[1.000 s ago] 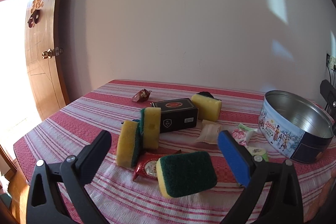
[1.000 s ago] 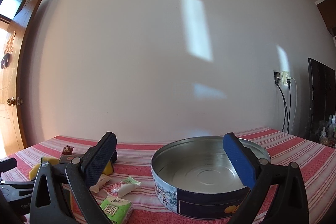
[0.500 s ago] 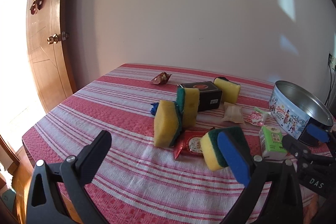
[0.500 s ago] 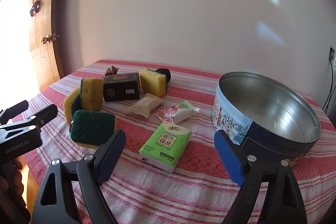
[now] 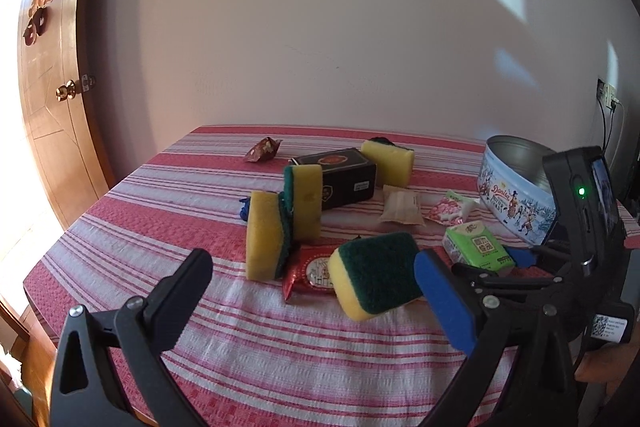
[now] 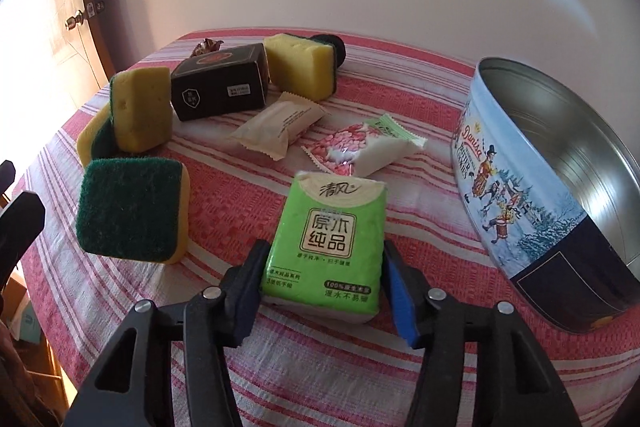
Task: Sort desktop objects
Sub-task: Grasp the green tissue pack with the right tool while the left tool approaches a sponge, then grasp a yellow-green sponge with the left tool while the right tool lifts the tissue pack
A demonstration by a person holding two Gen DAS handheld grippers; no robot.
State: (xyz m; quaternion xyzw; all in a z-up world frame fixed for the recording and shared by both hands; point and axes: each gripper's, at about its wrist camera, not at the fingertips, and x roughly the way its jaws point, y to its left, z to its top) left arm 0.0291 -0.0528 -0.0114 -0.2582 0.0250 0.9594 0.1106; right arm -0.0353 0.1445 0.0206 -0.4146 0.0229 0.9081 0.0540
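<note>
**Right gripper clamps the tissue pack, left waits wide**

Right gripper (image 6: 320, 291) down on the table, and its two pads are pressed against either side of the green tissue pack (image 6: 326, 241), which sits flat on the red-and-white striped tablecloth (image 6: 320, 379). Pinch on, pack touching the cloth as far as the view shows.

Just to the right of it stands the round cookie tin (image 6: 532, 211), open-topped, bare metal inside. Beyond the pack lie two small packets side by side: a beige wrapped packet (image 6: 280, 125) and a pink-and-white candy packet (image 6: 360, 147).

Over on the left view, the left gripper (image 5: 316, 291) hangs above the cloth with its fingers spread wide, nothing between them. Ahead of it, a green-topped sponge (image 5: 376, 275) leans on a red wrapped packet (image 5: 310, 269). Behind those, two yellow sponges stand on edge, touching each other: one nearer (image 5: 264, 235), one behind (image 5: 304, 201). A black box (image 5: 338, 177) lies past them, with another yellow sponge (image 5: 388, 163) against its far end, and a crumpled brown wrapper (image 5: 262, 149) sits well apart near the table's far edge.
</note>
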